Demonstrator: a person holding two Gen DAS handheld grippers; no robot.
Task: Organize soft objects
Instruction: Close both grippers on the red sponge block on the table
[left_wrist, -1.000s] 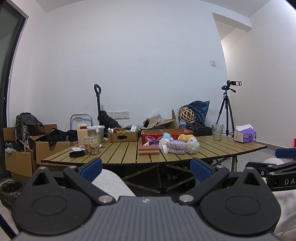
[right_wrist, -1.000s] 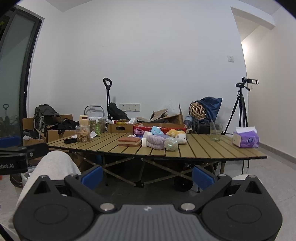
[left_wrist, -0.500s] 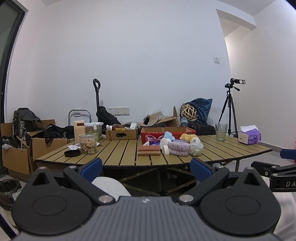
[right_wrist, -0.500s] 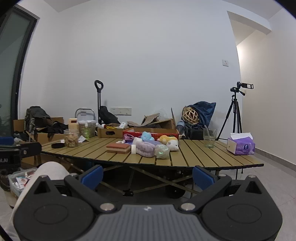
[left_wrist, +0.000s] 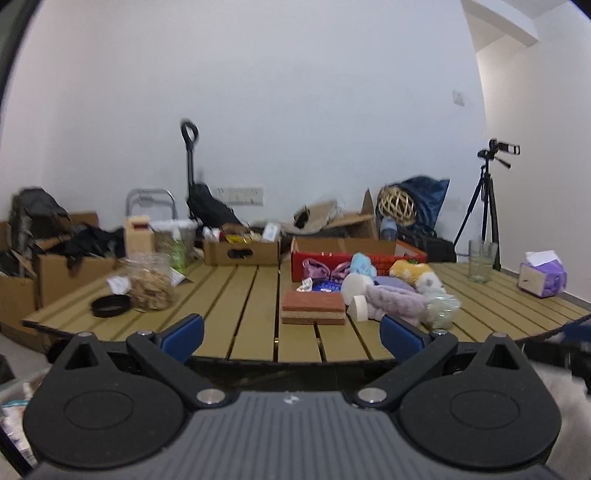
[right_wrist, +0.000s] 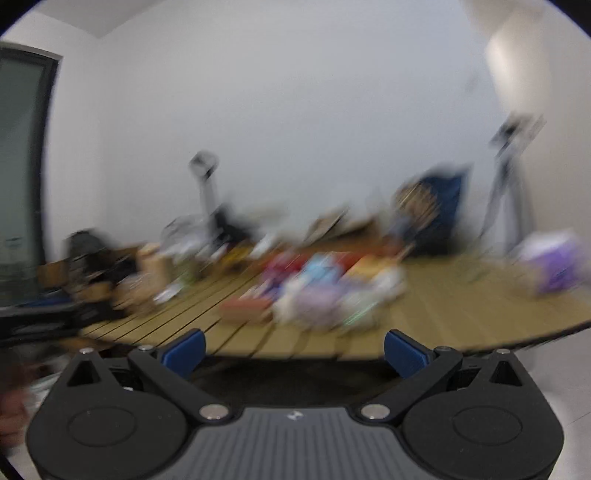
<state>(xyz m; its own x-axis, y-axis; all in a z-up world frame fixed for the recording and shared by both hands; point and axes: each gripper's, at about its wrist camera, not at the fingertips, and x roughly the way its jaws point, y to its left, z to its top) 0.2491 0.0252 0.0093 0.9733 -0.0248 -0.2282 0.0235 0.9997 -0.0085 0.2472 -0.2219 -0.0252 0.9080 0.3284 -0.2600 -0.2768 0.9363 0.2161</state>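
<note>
A: What has changed over the last second?

B: Both grippers have closed in on the table (left_wrist: 255, 295); it fills far more of each view than a second ago. The right wrist view is now heavily smeared, so that hand is moving fast. The left view is only slightly soft.

A: Gripper state?

B: Left gripper (left_wrist: 291, 334) is spread wide and empty. Right gripper (right_wrist: 293, 345) is the same, with nothing between the fingers. Neither is touching anything.

A: Where are the soft things?

B: In a cluster at mid-table, right of centre: the lilac towel roll (left_wrist: 397, 304), yellow plush (left_wrist: 410, 269), blue plush (left_wrist: 362, 264), a white round piece (left_wrist: 354, 286) and a crinkly clear bag (left_wrist: 441, 310). The red box (left_wrist: 325, 258) sits just behind them, probably the place to put them. The layered sponge block (left_wrist: 313, 306) lies just left of the pile.

A: So what does that mean for the task?

B: Still the approach phase. Nothing is picked or sorted yet. I judge the first grab comes next, likely the towel roll, as it is nearest the edge.

A: Obstacles?

B: The sponge block lies on the left gripper's straight line in. The snack jar (left_wrist: 151, 284) and black lid (left_wrist: 110, 305) sit far left, out of the way. The glass (left_wrist: 481, 261) and tissue box (left_wrist: 543, 278) on the far right are breakable or easy to knock over if the right hand swings wide. The items in the pile touch each other, so grabbing one may drag its neighbours along.
</note>
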